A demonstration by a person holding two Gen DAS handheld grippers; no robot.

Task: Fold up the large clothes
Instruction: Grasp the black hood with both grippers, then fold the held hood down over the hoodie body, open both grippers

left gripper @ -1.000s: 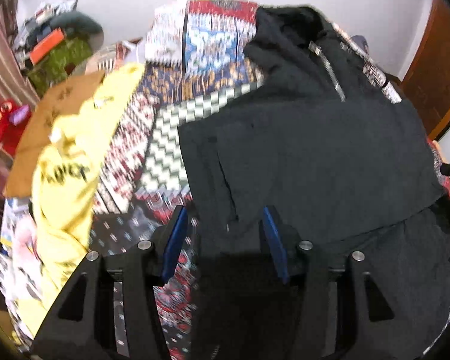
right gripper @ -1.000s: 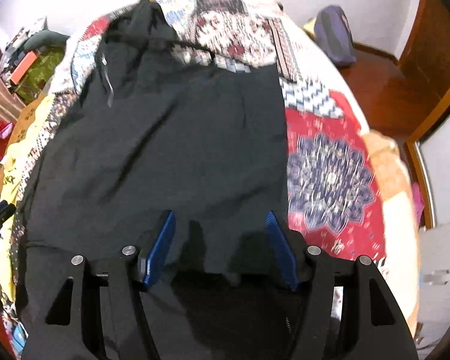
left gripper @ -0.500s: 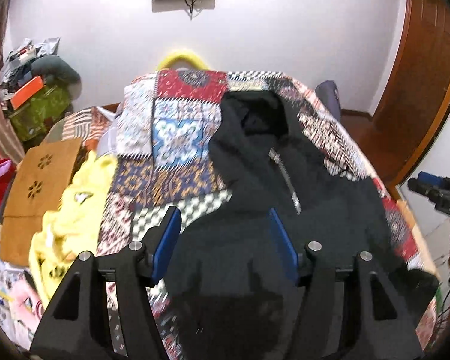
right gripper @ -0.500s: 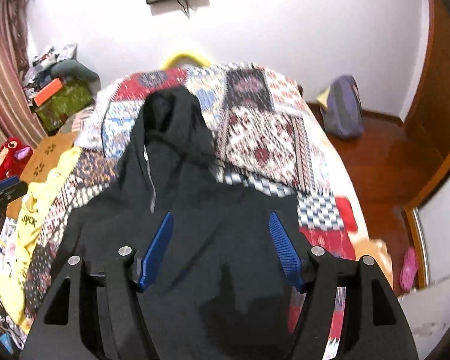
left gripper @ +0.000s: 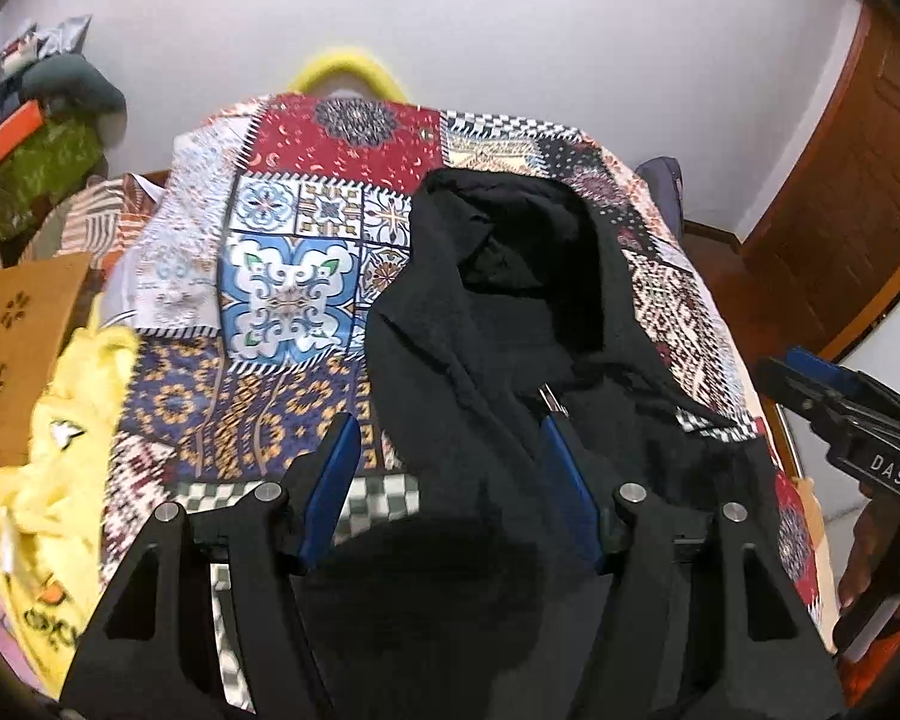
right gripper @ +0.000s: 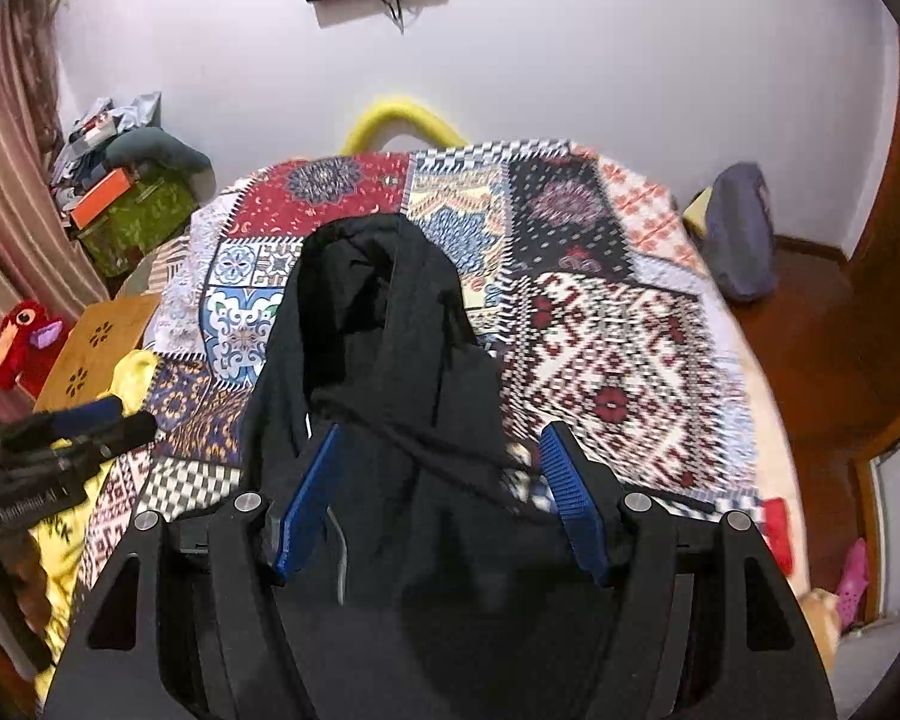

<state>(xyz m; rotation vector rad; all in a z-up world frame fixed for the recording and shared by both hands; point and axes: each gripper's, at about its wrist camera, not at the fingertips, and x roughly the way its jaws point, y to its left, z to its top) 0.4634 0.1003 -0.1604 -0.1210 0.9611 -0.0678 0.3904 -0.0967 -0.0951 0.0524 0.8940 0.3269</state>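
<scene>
Grippers, left [left gripper: 447,483] and right [right gripper: 441,489], gape empty above the black hoodie [left gripper: 510,324], whose bunched hood risks a lumpy, crooked fold.

White letters "DAS" stand on the right tongs [left gripper: 810,384].

Left gripper [left gripper: 447,468] and right gripper [right gripper: 438,480] point downward, jaws apart, nothing gripped.
</scene>
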